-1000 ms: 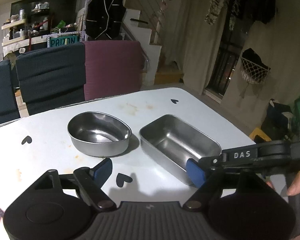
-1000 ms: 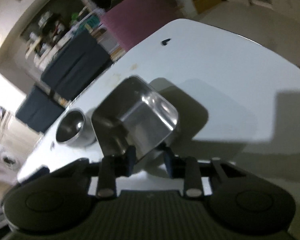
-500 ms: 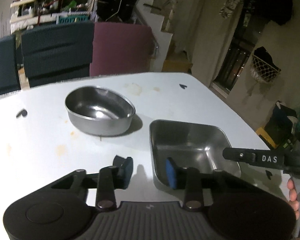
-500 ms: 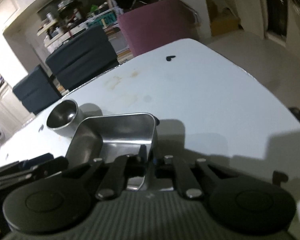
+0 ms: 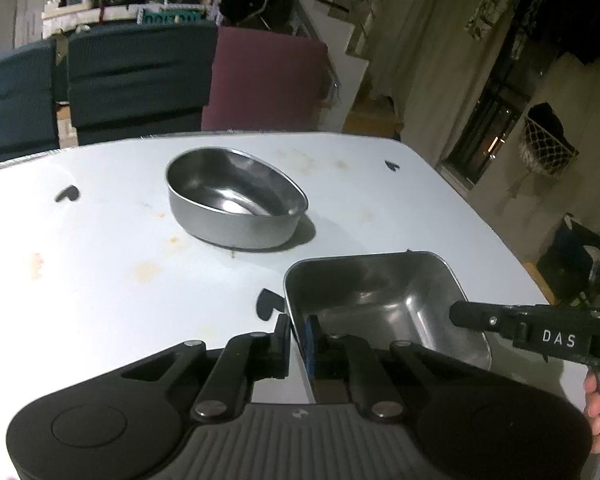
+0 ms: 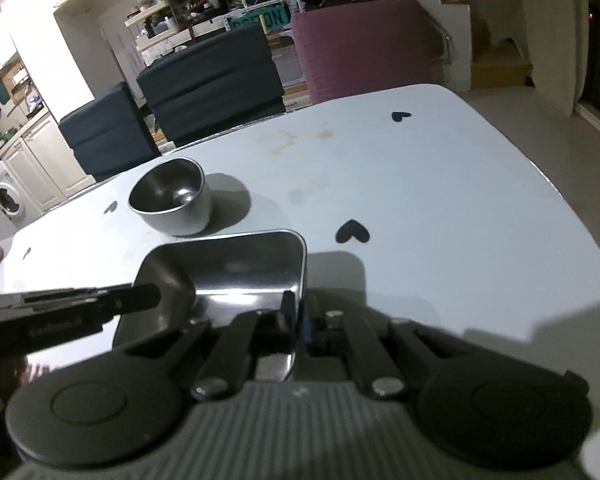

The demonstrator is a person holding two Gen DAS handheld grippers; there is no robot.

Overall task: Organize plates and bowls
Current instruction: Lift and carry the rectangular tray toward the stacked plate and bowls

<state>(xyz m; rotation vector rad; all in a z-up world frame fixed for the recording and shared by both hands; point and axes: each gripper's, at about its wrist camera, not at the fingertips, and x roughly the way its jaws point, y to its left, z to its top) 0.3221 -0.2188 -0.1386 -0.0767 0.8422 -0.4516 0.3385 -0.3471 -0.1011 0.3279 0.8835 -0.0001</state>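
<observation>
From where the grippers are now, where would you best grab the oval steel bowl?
Grip the oval bowl by its thin upright rim, coming from above with one finger inside and one outside. Its wide body looks too broad to span; the near long side faces the grippers, which are both shut on the rectangular tray.

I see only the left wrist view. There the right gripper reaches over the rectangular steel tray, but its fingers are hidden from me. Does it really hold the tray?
Observer: Yes. The right gripper is shut on the right-hand wall of the rectangular steel tray, with one finger inside the tray and one outside.
Operator: Thank you. Does anything lie on the white table close beyond that wall?
Observer: Only a black heart sticker, flat on the white table and apart from the tray.
</observation>
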